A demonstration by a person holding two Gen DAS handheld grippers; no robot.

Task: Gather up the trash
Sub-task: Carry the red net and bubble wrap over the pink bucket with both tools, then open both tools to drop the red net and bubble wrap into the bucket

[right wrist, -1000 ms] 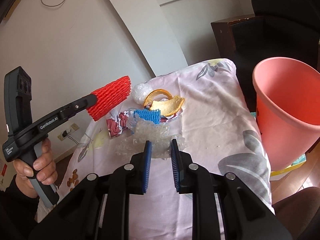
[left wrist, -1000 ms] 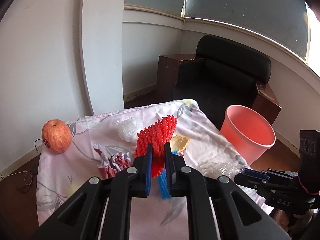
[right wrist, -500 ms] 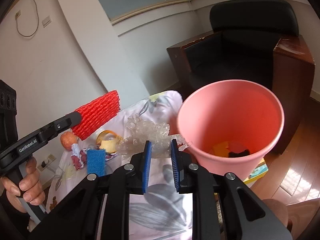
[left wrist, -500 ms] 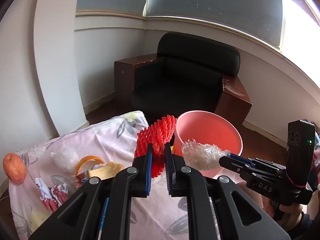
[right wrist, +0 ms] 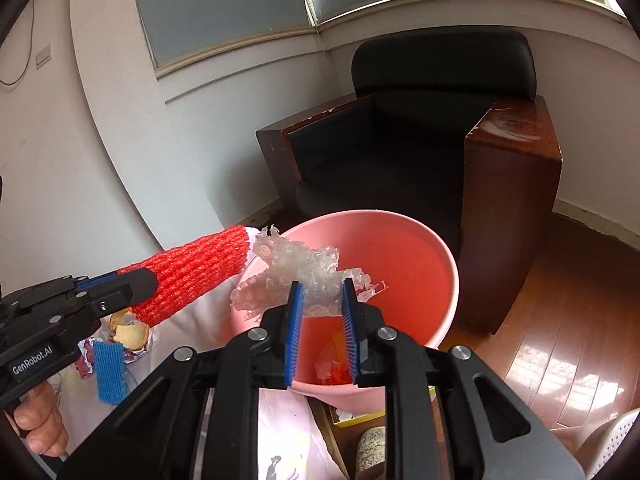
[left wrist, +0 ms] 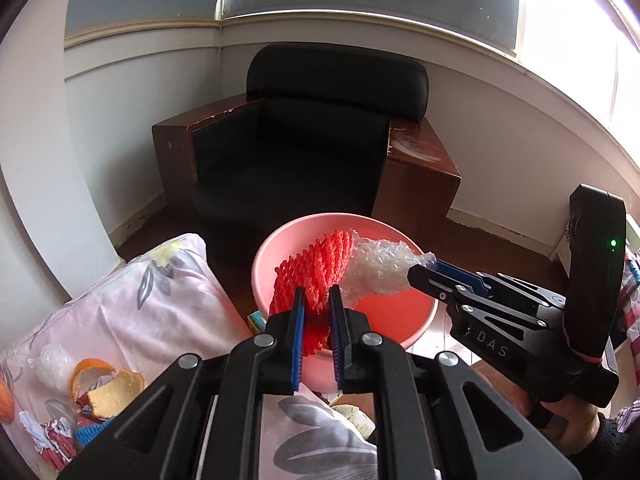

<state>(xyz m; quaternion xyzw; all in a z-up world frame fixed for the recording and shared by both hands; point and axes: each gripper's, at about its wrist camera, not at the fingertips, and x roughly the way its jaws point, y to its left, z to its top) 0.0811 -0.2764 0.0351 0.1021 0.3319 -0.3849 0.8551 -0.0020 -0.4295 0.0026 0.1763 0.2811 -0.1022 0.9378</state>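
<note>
So, left wrist view: left gripper (left wrist: 317,300) is clamped on the red foam net (left wrist: 316,272), which sticks up and fwd from between the pads, its far end over the mouth of the pink bin (left wrist: 400,312). Just right of those fingers, the right gripper (left wrist: 420,270) comes in from the side w/ a wad of clear plastic wrap (left wrist: 378,268), touching the net's tip. Back and left of the fingers, peels and scraps lie on the floral cloth (left wrist: 160,312).

Right wrist view: right gripper (right wrist: 320,300) pinches the wrap (right wrist: 304,276), which fans out ahead and left of the pads, over the bin (right wrist: 408,264). Left gripper (right wrist: 132,286) sits well left, net (right wrist: 192,276) reaching the bin's near rim.

Step, I'd say: drop-off. Next: part both pairs of fingers over the bin, maybe nudge left one fwd first, then back for the remaining trash.
</note>
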